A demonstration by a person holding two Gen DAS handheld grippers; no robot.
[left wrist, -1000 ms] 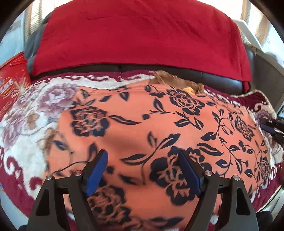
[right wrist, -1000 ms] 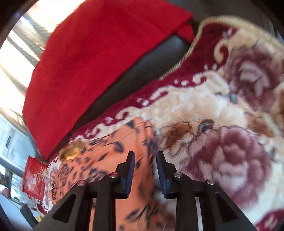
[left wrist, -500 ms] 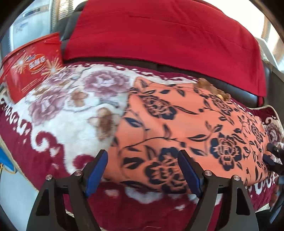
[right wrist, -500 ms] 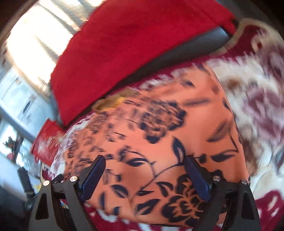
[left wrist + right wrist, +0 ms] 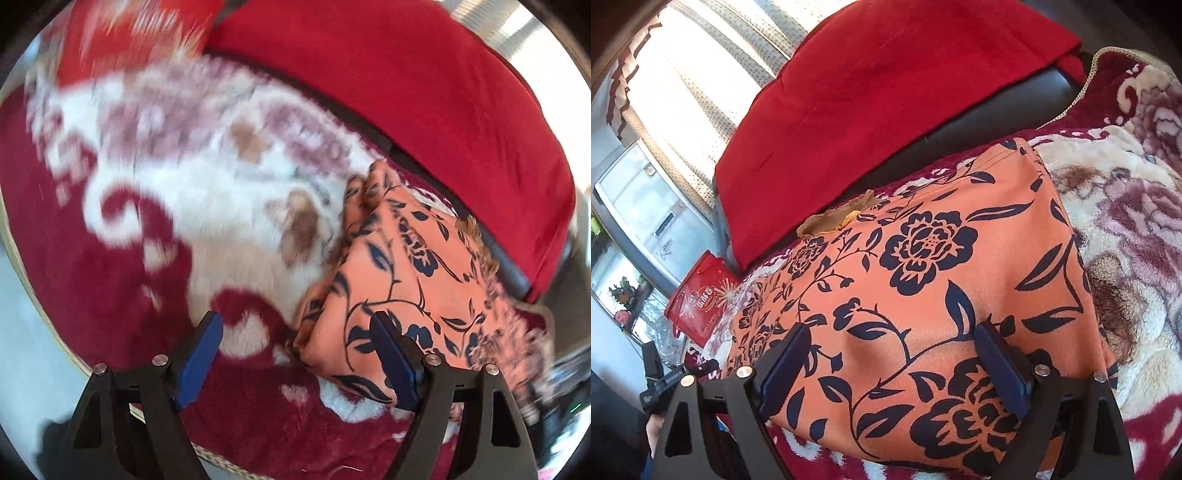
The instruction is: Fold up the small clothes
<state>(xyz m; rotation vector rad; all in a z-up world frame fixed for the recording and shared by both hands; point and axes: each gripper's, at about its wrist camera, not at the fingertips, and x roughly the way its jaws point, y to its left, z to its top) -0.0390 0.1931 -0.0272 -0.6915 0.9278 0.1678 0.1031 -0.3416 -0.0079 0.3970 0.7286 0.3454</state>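
An orange garment with dark blue flowers (image 5: pixel 923 280) lies flat on a plush red and cream floral blanket (image 5: pixel 1137 229). My right gripper (image 5: pixel 890 343) is open just above the garment's near part, holding nothing. In the left wrist view the garment (image 5: pixel 413 280) lies at the right, its left edge slightly bunched. My left gripper (image 5: pixel 295 339) is open over the garment's near left corner, its right finger (image 5: pixel 391 354) above the cloth and its left finger (image 5: pixel 201 350) above the blanket (image 5: pixel 155 229). This view is motion-blurred.
A red cloth (image 5: pixel 886 88) drapes over the dark sofa back (image 5: pixel 990 122) behind the blanket. A red printed bag (image 5: pixel 698 299) stands at the blanket's far left end. The left gripper's body (image 5: pixel 665 380) shows at the lower left of the right wrist view.
My left gripper has swung left from over the garment's middle to its left corner. My right gripper has opened wide and moved over the garment.
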